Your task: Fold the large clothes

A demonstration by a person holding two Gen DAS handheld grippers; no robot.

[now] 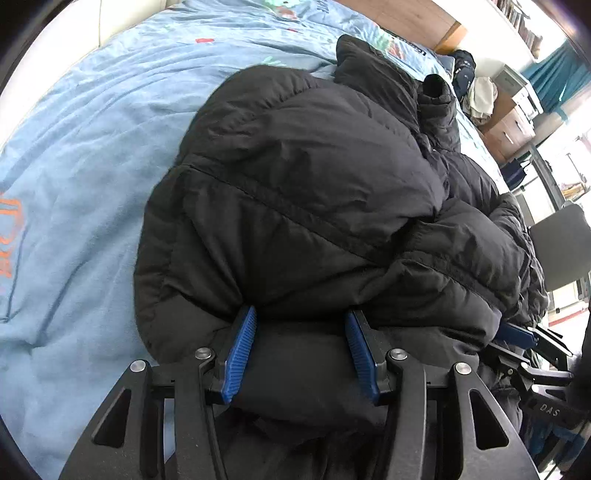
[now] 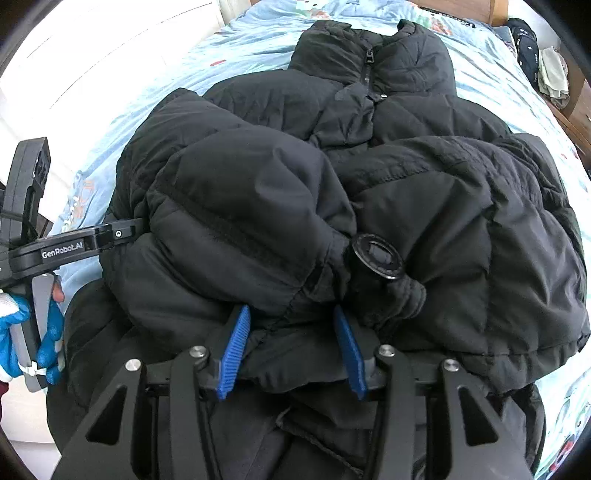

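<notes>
Black puffer jacket (image 2: 332, 192), laid on the bed (image 1: 81, 155), directly ahead of both tongs, long axis running away toward the collar. Left tongs (image 1: 301, 354) and right tongs (image 2: 291, 350): set side by side, jaws parted wide, padded near hem bulging between the pads; clamping cannot be told.

Bed (image 2: 155, 77) with light blue printed duvet cover (image 1: 92, 155), wrinkled. Black puffer jacket (image 2: 369, 206) lies bunched on it, collar toward headboard (image 1: 406, 14). Small dark item (image 2: 524, 48) and pale cloth (image 2: 552, 72) at far right corner by the headboard.
</notes>
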